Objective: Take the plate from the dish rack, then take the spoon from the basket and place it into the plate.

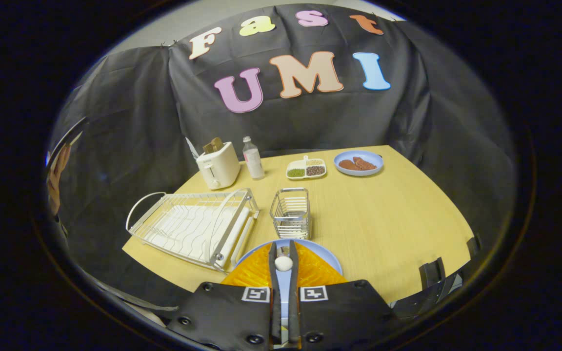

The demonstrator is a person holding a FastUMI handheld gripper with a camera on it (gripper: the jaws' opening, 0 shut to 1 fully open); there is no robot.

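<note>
Here the gripper (pixel 283 263) hangs over the plate (pixel 317 253) at lower centre, jaws pinching the spoon (pixel 283 263), apparently for release there.

Black gripper (pixel 283 265) body, screws, two square coded markers.
</note>
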